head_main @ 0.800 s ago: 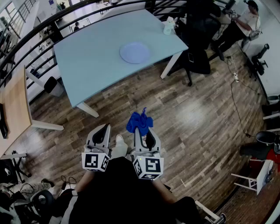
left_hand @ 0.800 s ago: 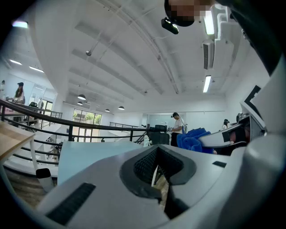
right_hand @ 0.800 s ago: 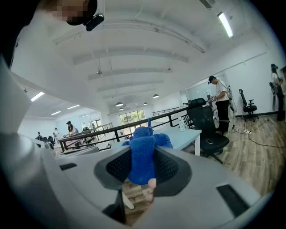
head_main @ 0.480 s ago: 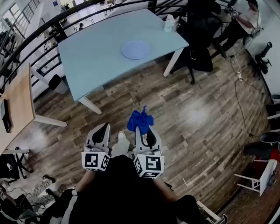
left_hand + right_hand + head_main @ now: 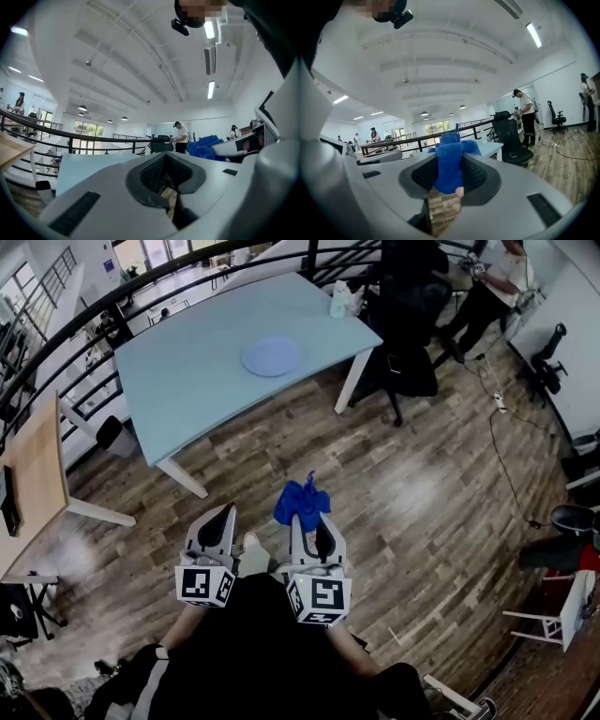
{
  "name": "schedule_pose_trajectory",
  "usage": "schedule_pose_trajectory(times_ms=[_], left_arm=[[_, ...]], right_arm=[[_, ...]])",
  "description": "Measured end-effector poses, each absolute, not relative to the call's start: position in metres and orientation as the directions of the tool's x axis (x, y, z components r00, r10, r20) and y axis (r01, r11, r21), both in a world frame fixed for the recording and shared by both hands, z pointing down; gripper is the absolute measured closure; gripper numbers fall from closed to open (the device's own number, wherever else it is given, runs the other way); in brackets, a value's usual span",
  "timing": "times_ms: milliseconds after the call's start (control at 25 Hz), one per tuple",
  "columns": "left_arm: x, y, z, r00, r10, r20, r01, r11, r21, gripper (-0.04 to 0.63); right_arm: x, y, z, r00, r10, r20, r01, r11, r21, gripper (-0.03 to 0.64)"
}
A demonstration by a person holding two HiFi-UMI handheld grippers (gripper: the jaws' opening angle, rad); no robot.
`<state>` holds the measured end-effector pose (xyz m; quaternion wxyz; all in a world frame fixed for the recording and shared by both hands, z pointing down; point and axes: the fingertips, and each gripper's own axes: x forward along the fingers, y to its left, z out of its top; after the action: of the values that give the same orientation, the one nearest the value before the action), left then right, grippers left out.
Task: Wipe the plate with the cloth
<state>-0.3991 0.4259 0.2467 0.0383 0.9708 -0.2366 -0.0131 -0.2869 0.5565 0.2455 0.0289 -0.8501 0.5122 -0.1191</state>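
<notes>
Head view | right tool (image 5: 303, 519) clamps cloth (image 5: 301, 501) | left tool (image 5: 224, 515) closed (empty) | plate (image 5: 272, 356) well ahead on table (image 5: 178, 371)

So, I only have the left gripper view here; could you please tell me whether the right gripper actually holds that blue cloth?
Observer: Yes. The right gripper view shows the right gripper shut on the blue cloth, which bunches out past the jaws.
Operator: Thank you. Where is the plate?
Observer: In the head view the plate lies on the light blue table, well ahead of the cloth across the wooden floor.
</notes>
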Motion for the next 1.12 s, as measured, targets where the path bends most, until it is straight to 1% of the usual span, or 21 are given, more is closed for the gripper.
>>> schedule_pose_trajectory(times_ms=[280, 600, 840, 1120], left_arm=[[-0.380, 0.430, 0.242, 0.901, -0.433, -0.018, -0.430, -0.899, 0.085, 0.594], [-0.368, 0.425, 0.246, 0.903, -0.429, -0.025, -0.426, -0.901, 0.086, 0.594], [-0.352, 0.405, 0.253, 0.902, -0.432, -0.031, -0.427, -0.899, 0.094, 0.594], [-0.314, 0.374, 0.264, 0.903, -0.430, -0.012, -0.426, -0.897, 0.117, 0.594]], right_arm=[[-0.270, 0.568, 0.241, 0.479, -0.862, 0.165, -0.841, -0.505, -0.195, 0.499], [-0.264, 0.557, 0.240, 0.459, -0.876, 0.148, -0.866, -0.478, -0.147, 0.499], [-0.248, 0.536, 0.245, 0.446, -0.882, 0.151, -0.872, -0.466, -0.150, 0.499], [-0.210, 0.506, 0.256, 0.432, -0.884, 0.179, -0.874, -0.460, -0.156, 0.499]])
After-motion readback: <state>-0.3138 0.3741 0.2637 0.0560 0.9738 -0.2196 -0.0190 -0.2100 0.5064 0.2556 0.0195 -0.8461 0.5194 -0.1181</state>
